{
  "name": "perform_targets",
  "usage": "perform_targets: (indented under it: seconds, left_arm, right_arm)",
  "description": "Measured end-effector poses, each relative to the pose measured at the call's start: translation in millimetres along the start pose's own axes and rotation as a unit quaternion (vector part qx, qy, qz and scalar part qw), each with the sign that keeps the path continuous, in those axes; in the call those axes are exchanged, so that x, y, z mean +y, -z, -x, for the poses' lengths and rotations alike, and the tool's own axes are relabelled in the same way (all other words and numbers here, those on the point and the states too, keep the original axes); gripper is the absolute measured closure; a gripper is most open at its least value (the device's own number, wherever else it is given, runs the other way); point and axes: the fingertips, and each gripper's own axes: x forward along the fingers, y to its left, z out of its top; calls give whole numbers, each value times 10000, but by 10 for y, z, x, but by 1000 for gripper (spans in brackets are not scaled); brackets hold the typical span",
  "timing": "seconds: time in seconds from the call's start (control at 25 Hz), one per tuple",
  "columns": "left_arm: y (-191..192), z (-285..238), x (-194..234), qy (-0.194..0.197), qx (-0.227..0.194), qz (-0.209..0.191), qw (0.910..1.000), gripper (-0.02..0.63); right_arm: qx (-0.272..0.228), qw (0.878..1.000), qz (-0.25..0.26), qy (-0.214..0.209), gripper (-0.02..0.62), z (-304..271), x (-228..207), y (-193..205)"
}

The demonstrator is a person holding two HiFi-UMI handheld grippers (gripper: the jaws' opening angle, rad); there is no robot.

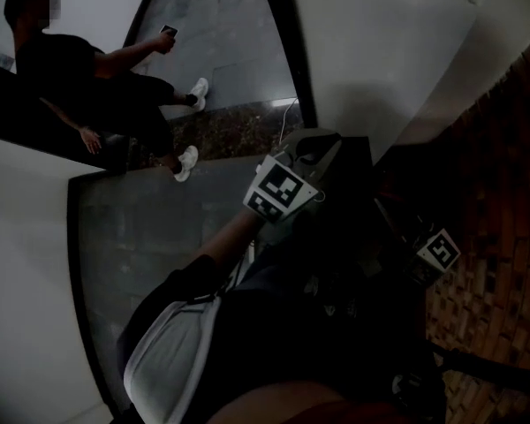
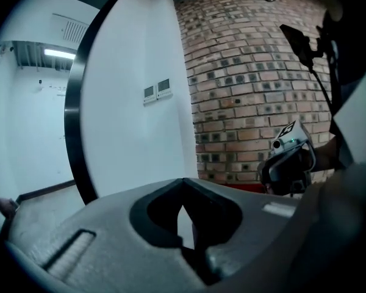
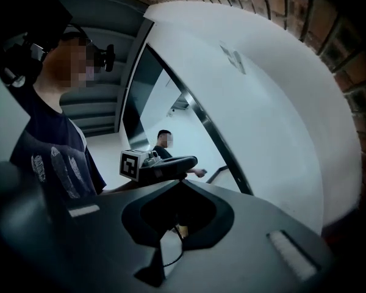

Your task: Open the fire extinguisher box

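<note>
No fire extinguisher box shows plainly; only a thin red edge (image 2: 247, 187) lies at the foot of the brick wall (image 2: 250, 78). My left gripper (image 2: 183, 179) is shut with nothing between its jaws and points at the corner where the white wall meets the brick. In the head view its marker cube (image 1: 281, 189) is raised mid-frame. My right gripper (image 3: 182, 180) is also shut and empty, facing back toward the left gripper (image 3: 165, 163) and the person holding both. The right gripper's marker cube (image 1: 438, 250) sits low by the brick wall.
Another person (image 1: 88, 69) in black stands on the dark tiled floor (image 1: 221, 34) at upper left, holding a phone. A white curved wall (image 1: 380, 51) runs ahead. Two small wall panels (image 2: 157, 91) hang near the brick. A thin cable (image 1: 287, 117) lies on the floor.
</note>
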Motion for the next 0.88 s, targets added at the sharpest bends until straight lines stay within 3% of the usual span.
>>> perform_targets:
  seconds: [0.24, 0.6, 0.88]
  left_arm:
    - [110, 163, 381, -225, -50, 172, 9996, 604]
    - [202, 458, 1186, -920, -212, 256, 9952, 604]
    - [399, 730, 1788, -1301, -163, 330, 9908, 604]
  right_arm:
    - [249, 9988, 130, -411, 594, -518, 26, -74]
    - [692, 9892, 307, -1251, 594, -1471, 119, -86]
    - [872, 9833, 499, -1515, 594, -2184, 39, -140]
